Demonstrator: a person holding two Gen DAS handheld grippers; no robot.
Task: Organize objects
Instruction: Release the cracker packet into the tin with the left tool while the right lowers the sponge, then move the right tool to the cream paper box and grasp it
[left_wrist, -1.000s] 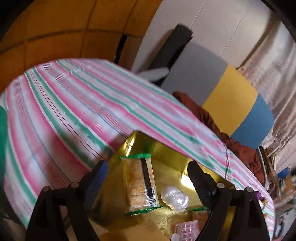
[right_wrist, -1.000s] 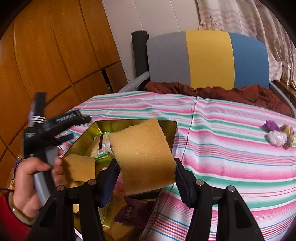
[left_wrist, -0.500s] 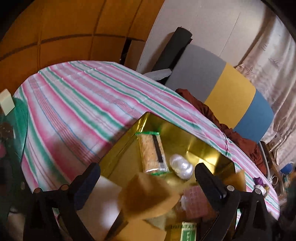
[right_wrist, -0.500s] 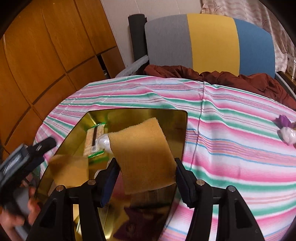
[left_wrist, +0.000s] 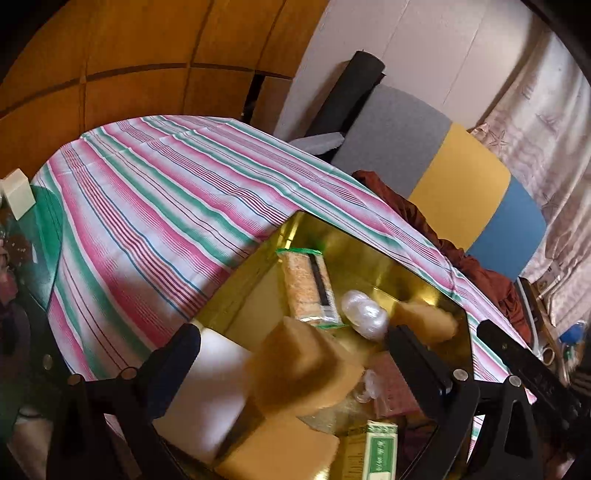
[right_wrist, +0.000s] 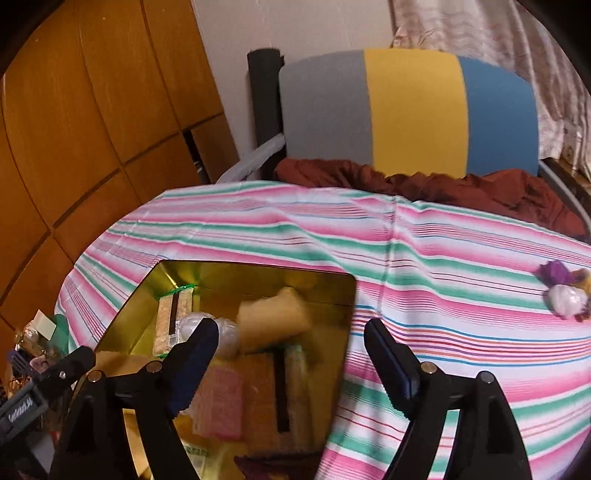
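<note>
Sponge (right_wrist: 273, 319) blurred inside gold tin (right_wrist: 258, 271), probably just dropped for tidying, right gripper (right_wrist: 291, 341) opening with nothing pinched, left gripper (left_wrist: 295, 345) wide over another sponge (left_wrist: 306, 369), both above the tin.

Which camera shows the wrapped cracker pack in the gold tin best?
The left wrist view: the cracker pack lies whole and fairly sharp at the gold tin's far end. The right wrist view shows it smaller, its near end cut off by a fingertip.

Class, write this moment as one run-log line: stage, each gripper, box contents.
stage: sponge dropping into gold box | right gripper: opening, sponge freed | left gripper: open, empty | box: cracker pack, clear wrap ball
</note>
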